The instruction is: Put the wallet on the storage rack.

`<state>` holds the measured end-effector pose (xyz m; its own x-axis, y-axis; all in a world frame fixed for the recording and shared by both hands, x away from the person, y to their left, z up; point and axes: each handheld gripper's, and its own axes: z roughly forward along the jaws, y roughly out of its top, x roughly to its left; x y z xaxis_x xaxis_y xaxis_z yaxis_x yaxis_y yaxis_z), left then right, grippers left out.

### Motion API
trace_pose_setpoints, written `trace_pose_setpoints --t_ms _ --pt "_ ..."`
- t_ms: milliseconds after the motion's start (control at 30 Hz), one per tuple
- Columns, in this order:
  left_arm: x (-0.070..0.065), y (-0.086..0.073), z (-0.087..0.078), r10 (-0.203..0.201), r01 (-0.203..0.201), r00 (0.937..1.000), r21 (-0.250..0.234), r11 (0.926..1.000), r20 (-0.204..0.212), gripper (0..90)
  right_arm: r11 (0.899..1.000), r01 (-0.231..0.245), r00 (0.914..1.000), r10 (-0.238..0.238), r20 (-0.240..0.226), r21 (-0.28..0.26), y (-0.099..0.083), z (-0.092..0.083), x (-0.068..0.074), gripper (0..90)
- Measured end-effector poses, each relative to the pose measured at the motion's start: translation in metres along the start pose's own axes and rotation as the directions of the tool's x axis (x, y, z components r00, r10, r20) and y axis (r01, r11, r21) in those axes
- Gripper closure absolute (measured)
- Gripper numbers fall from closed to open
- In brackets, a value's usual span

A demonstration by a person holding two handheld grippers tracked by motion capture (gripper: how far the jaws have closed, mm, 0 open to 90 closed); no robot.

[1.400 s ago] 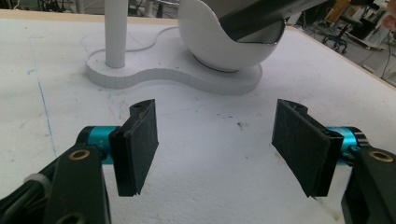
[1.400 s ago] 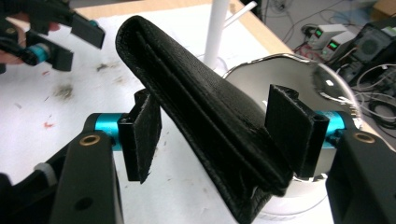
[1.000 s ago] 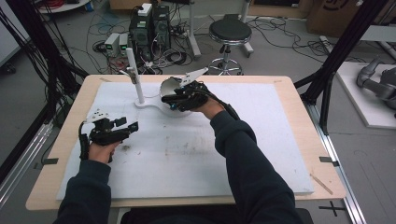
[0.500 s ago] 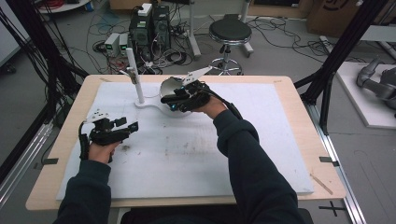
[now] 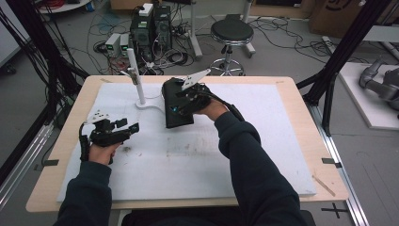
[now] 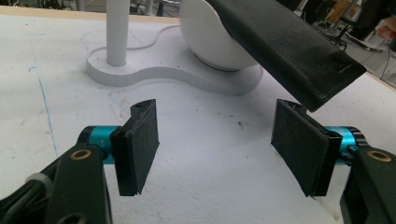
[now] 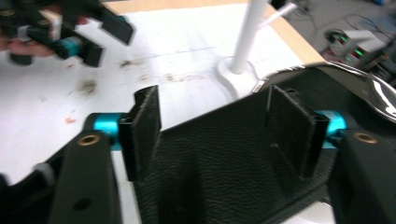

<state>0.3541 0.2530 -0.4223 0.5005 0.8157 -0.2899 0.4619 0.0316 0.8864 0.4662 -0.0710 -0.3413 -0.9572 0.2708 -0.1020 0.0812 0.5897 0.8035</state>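
Observation:
A black leather sheet (image 5: 179,120) lies draped over a white round body (image 6: 205,42) on the base of a white stand (image 5: 146,104). Its free end (image 6: 299,51) hangs out over the mat. My right gripper (image 5: 178,107) sits over the sheet. Its jaws have just been opening and now stand open. The leather (image 7: 219,177) lies between and under them, with the pads off it. A shiny metal rim (image 7: 378,93) shows beyond the right jaw. My left gripper (image 5: 131,127) rests open on the mat, nothing between its jaws (image 6: 215,144), pointing at the stand.
The stand's thin white post (image 5: 134,70) rises just left of the leather sheet. A white foam mat (image 5: 263,155) with dark smudges covers the wooden table (image 5: 301,94). Black frame poles (image 5: 329,70) stand at the table's corners. A stool (image 5: 230,33) and cables lie beyond the far edge.
The black leather now lies spread flat over the round body, where a pale shiny surface showed earlier. The right gripper's jaws have widened. The left hand has stayed put.

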Motion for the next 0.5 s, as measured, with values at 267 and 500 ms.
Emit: trace_pose_setpoints --t_ms 267,500 --pt "0.0 0.0 0.0 -0.005 0.005 1.0 0.001 1.0 0.0 31.8 0.963 0.223 0.9697 -0.235 0.068 0.15 -0.008 0.003 0.025 22.4" --pt "0.0 0.0 0.001 -0.009 0.009 0.9999 0.001 1.0 0.009 31.8 0.957 0.268 0.9512 -0.281 0.127 0.112 -0.03 0.003 0.036 22.3"
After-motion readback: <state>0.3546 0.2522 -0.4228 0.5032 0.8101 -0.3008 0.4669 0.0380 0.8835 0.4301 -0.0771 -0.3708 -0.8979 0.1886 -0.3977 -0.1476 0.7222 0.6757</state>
